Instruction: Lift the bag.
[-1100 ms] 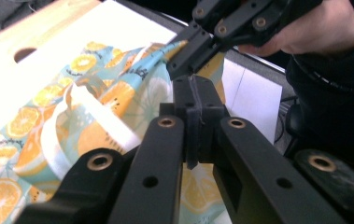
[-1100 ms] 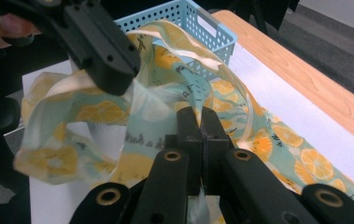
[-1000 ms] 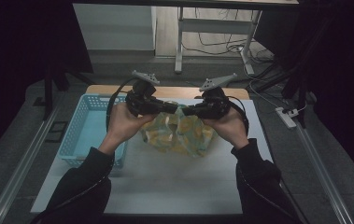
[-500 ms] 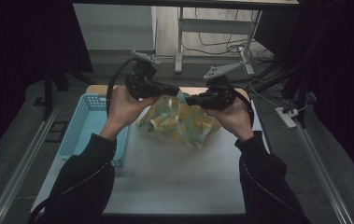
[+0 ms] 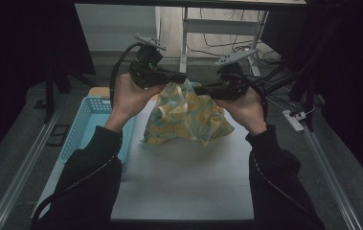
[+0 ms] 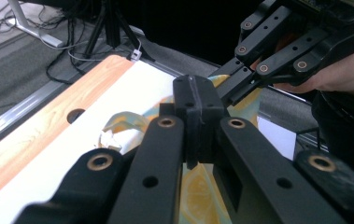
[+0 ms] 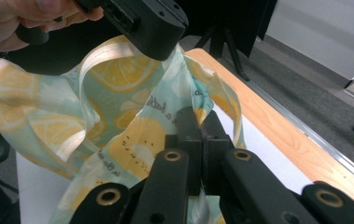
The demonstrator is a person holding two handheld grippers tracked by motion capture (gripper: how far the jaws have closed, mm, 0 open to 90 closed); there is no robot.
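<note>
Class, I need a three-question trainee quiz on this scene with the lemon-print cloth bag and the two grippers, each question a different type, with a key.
1. True or false: the lemon-print cloth bag lies flat on the table.
2. What stands at the table's left edge? A) blue basket B) metal bucket C) cardboard box
3. Fill in: the left gripper and right gripper are both ____ on the bag.

Key
1. False: it hangs lifted between the grippers.
2. A, the blue basket.
3. Shut.
</note>
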